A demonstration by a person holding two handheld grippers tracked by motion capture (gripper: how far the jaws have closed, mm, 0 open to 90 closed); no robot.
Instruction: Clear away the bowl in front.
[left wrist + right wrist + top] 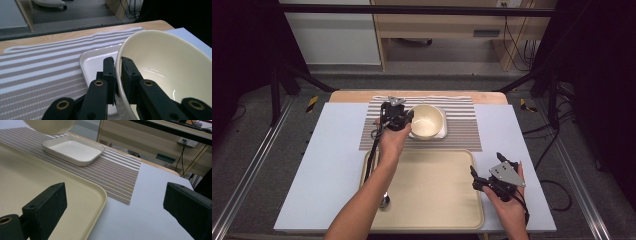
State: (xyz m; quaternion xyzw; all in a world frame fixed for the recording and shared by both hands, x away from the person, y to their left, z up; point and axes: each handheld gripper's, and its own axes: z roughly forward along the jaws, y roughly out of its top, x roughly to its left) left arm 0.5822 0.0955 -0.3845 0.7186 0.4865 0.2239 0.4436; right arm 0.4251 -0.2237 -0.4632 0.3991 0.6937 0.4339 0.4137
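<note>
On the left, the left gripper (404, 116) is clamped on the near rim of a round cream ceramic bowl (428, 120), one jaw inside the wall and one outside, as the left gripper view shows with the bowl (160, 65) tilted up off its base. Under and just beyond those jaws lies a shallow white rectangular dish (96, 61), resting on a grey-and-white striped woven placemat (37, 72); in the right gripper view the bowl (50, 125) hangs clear above the dish (73, 150). Behind the left gripper, toward the person, sits a large beige plastic tray (432, 200), with a small dark, shiny object (384, 201) at its left edge that is too small to identify. To the right, well apart from the bowl, the right gripper (476, 178) hovers at the tray's right edge with its jaws spread wide and nothing between them; its left jaw stands over the tray's corner (82, 195), its right over the pale blue table cover (140, 207).
</note>
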